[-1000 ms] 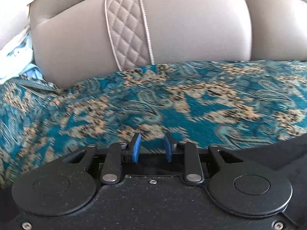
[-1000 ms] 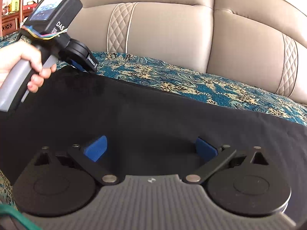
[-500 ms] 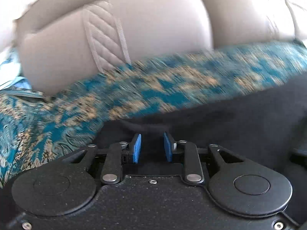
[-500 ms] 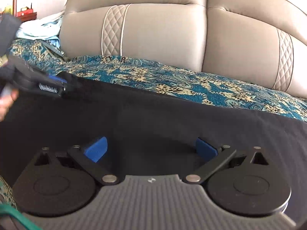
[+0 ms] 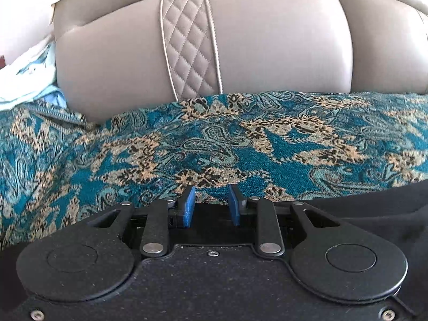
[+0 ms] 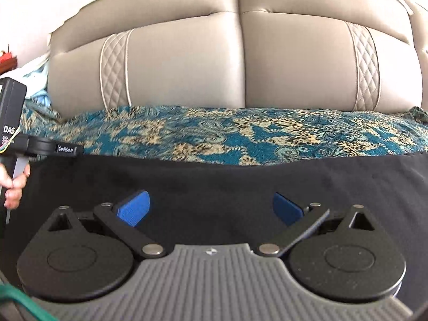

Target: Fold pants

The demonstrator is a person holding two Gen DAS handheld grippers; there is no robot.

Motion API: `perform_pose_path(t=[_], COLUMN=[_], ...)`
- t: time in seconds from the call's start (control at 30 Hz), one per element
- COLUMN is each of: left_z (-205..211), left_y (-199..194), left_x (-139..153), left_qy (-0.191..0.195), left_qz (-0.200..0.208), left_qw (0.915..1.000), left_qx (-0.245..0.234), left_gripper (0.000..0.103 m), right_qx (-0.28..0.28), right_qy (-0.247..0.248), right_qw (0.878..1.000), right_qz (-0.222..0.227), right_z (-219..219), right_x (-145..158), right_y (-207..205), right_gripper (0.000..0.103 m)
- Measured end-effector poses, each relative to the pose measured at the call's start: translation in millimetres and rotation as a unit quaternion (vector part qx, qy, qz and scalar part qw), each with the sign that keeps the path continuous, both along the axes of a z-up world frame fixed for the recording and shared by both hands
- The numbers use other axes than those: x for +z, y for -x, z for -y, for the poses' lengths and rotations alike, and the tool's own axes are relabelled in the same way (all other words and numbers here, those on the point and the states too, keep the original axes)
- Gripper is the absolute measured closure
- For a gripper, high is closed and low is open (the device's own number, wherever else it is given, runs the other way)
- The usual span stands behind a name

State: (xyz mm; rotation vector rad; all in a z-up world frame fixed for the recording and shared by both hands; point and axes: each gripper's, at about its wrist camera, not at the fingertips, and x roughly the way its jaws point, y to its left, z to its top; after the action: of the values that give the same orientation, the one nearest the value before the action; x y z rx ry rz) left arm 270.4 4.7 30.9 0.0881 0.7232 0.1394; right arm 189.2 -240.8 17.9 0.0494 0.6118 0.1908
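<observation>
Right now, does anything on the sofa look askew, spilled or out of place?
Nothing spilled or damaged. The black pants lie flat on the patterned teal cover, far edge fairly straight. The only stray item is a heap of pale blue and white clothing bunched at the sofa's left end, clear of the pants.

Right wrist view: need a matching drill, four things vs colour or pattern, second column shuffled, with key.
Things:
1. sofa backrest
2. patterned seat cover
3. pants fabric
4. finger pads of the right gripper

Looks:
A. plain black cloth
B. bright blue
C. beige leather with quilted diamond strips
D. teal with tan paisley

Pairs: 1-C, 2-D, 3-A, 4-B
</observation>
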Motion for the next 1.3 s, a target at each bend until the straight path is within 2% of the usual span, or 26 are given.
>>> perform_pose_path(t=[0.07, 0.13, 0.17, 0.4, 0.57, 0.63, 0.73, 0.83, 0.93, 1.03, 1.1, 1.23, 1.3], left_z=[1, 4, 5, 9, 1, -1, -2, -8, -17, -24, -28, -29, -30], left_y=[5, 12, 17, 69, 125, 147, 169, 175, 176, 172, 168, 165, 162], left_x=[4, 10, 14, 32, 30, 24, 15, 5, 0, -2, -4, -5, -5], left_qy=[0.005, 0.002, 0.001, 0.026, 0.048, 0.045, 0.023, 0.02, 0.04, 0.056, 0.063, 0.061, 0.063], left_qz=[-0.003, -0.002, -0.002, 0.005, 0.016, 0.025, 0.028, 0.008, 0.006, 0.0, -0.002, 0.0, 0.0], left_qw=[1.0, 1.0, 1.0, 0.9995, 0.9985, 0.998, 0.9983, 0.9992, 0.999, 0.9984, 0.998, 0.9981, 0.998], left_qx=[0.0, -0.005, -0.005, -0.016, -0.02, -0.036, -0.046, -0.034, -0.018, -0.006, 0.001, 0.001, 0.003], left_gripper=[0.065, 0.046, 0.044, 0.031, 0.027, 0.019, 0.018, 0.018, 0.015, 0.011, 0.008, 0.004, 0.003], right_qx=[-0.004, -0.007, -0.007, 0.009, 0.057, 0.093, 0.144, 0.148, 0.105, 0.026, -0.037, -0.165, -0.25], right_qy=[-0.004, -0.004, -0.004, -0.012, -0.07, -0.079, -0.103, -0.132, -0.143, -0.141, -0.143, -0.156, -0.16], right_qw=[1.0, 1.0, 1.0, 1.0, 0.996, 0.993, 0.984, 0.98, 0.984, 0.989, 0.988, 0.973, 0.954], right_qz=[0.003, 0.004, 0.003, -0.007, 0.0, 0.004, -0.002, -0.021, -0.033, -0.04, -0.045, -0.048, -0.04], right_z=[1, 0, 0, -8, -15, -19, -16, 2, 30, 69, 100, 169, 207], right_x=[2, 2, 1, -3, -8, -9, -9, -10, -10, -9, -8, -4, 1], right_y=[-2, -5, -6, 1, 32, 46, 63, 68, 65, 59, 56, 54, 58], right_gripper=[0.0, 0.0, 0.0, 0.0, 0.0, 0.0, 0.0, 0.0, 0.0, 0.0, 0.001, 0.001, 0.004])
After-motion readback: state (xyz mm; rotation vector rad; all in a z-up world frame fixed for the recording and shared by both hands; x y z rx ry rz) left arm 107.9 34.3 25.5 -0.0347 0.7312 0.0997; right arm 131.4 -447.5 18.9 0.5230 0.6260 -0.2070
